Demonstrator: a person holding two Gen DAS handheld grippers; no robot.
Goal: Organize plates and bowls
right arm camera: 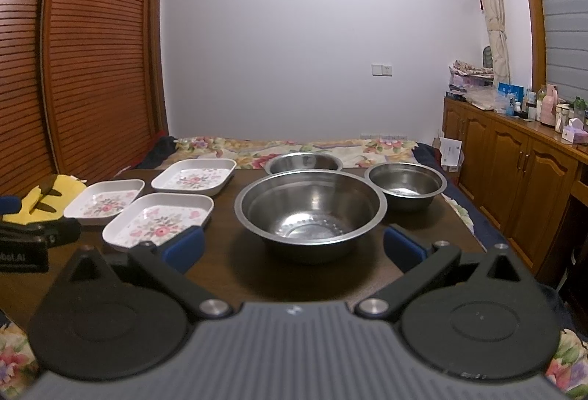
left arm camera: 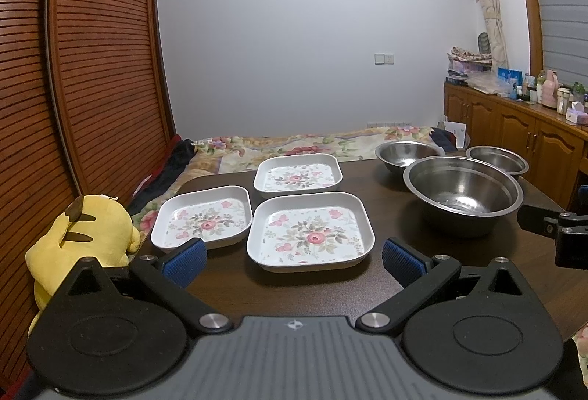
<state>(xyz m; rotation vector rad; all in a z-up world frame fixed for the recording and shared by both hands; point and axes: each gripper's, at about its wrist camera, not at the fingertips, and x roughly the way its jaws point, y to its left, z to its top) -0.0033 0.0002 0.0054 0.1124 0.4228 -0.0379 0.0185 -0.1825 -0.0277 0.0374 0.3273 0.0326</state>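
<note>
Three square white floral plates lie apart on the dark wooden table [left arm camera: 294, 293]: a near one [left arm camera: 310, 231], a left one [left arm camera: 204, 216] and a far one [left arm camera: 297, 176]. Three steel bowls stand to their right: a large one [right arm camera: 310, 207], a small right one [right arm camera: 406, 185] and a far one [right arm camera: 303, 162]. My left gripper [left arm camera: 294, 262] is open and empty, just before the near plate. My right gripper [right arm camera: 294, 247] is open and empty, just before the large bowl. The plates also show in the right wrist view, the near plate [right arm camera: 158, 222] at left.
A yellow plush toy [left arm camera: 81, 238] sits at the table's left edge. A bed with a floral cover [left arm camera: 294, 146] lies behind the table. Wooden louvre doors [left arm camera: 92, 51] stand at left. A wooden cabinet [right arm camera: 514, 172] with bottles stands at right.
</note>
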